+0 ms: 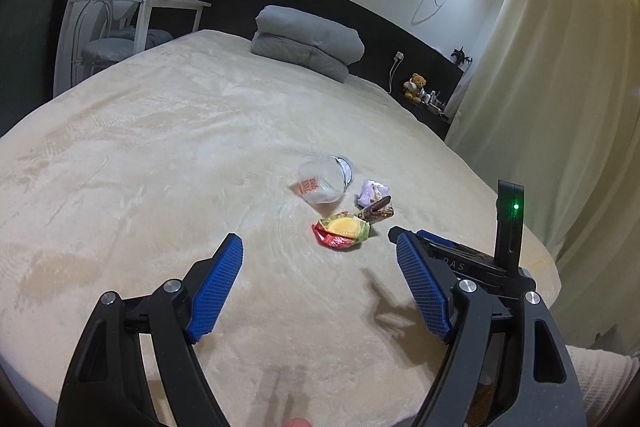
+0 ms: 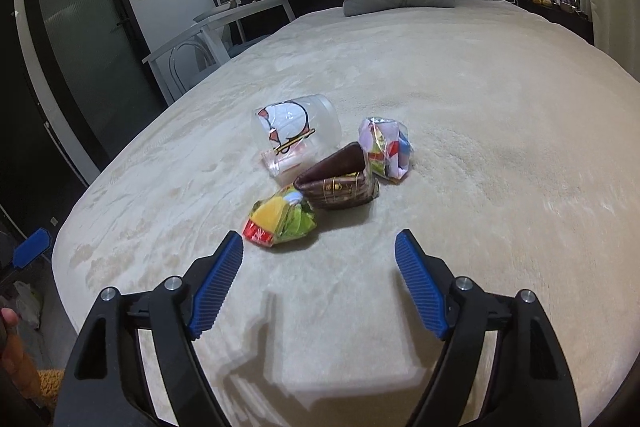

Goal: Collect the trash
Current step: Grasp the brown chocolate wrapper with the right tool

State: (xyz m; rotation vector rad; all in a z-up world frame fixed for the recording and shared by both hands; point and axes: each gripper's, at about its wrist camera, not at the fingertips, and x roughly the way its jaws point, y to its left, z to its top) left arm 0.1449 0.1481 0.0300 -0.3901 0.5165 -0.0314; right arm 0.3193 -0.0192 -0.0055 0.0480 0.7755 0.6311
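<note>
Trash lies in a small cluster on the cream bed cover (image 1: pixel 160 167). A clear plastic cup (image 1: pixel 325 181) lies on its side; it also shows in the right wrist view (image 2: pixel 298 139). A red, yellow and green wrapper (image 1: pixel 343 230) (image 2: pixel 280 219), a brown wrapper (image 1: pixel 376 211) (image 2: pixel 340 183) and a pale lilac wrapper (image 1: pixel 372 191) (image 2: pixel 386 147) lie beside it. My left gripper (image 1: pixel 320 251) is open and empty, short of the wrappers. My right gripper (image 2: pixel 319 247) is open and empty, just short of the red and yellow wrapper.
A folded grey duvet (image 1: pixel 308 43) lies at the head of the bed by the black headboard (image 1: pixel 360 15). A white table (image 1: pixel 136 3) and chair stand at the left. A cream curtain (image 1: pixel 552 99) hangs at the right. A teddy bear (image 1: pixel 415 87) sits on a side shelf.
</note>
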